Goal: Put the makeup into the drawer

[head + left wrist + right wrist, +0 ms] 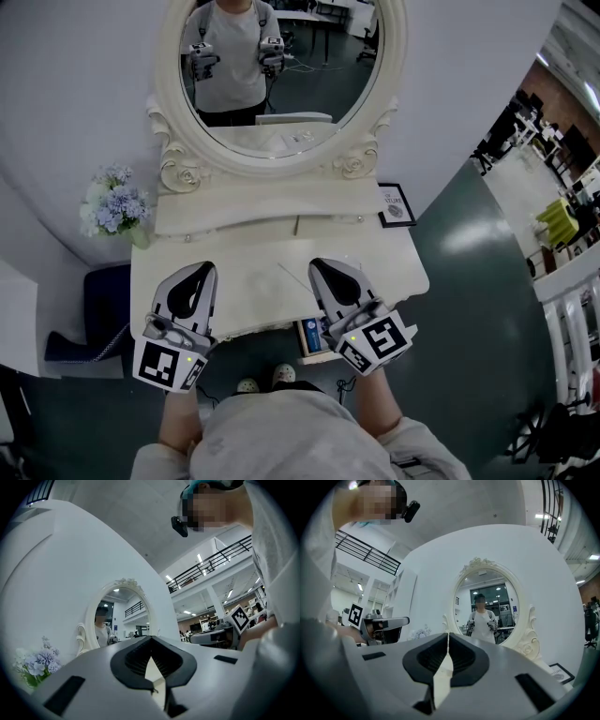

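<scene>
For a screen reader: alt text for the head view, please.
A person holds the left hand-held gripper and right hand-held gripper, both shut and empty, over a cream dressing table with an oval mirror. Flowers stand at its left, a framed card at its right.

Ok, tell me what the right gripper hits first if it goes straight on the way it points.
Most likely the mirror frame: the right gripper, shut, points about level at it, with nothing nearer in line. Depth is unclear.

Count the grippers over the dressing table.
2. The left gripper is over the left front of the table, the right gripper over its right front. Their reflections show in the mirror; none seems hidden.
</scene>
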The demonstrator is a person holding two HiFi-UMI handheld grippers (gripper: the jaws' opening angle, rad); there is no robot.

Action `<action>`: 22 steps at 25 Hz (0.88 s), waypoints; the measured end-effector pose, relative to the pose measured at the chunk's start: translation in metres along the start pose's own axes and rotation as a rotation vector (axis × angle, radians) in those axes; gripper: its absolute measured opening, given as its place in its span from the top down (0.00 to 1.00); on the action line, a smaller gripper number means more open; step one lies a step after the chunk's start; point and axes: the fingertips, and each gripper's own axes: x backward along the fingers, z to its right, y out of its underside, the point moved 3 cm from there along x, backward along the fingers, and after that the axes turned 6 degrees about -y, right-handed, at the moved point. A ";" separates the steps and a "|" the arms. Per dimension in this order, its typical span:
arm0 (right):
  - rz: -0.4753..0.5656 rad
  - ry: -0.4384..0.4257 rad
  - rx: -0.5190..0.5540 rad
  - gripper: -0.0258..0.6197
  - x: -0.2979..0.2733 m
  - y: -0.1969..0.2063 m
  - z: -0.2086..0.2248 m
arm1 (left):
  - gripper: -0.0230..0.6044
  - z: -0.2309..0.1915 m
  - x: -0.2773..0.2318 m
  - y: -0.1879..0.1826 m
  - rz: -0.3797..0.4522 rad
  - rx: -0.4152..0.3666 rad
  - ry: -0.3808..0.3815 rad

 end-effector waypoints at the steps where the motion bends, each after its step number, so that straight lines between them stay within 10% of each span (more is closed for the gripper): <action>1: 0.002 0.000 0.003 0.92 0.001 -0.001 -0.001 | 0.94 0.000 0.001 -0.001 0.001 0.001 -0.002; 22: 0.070 -0.002 0.011 0.92 0.005 -0.019 -0.016 | 0.94 -0.007 0.016 -0.003 0.009 0.015 -0.022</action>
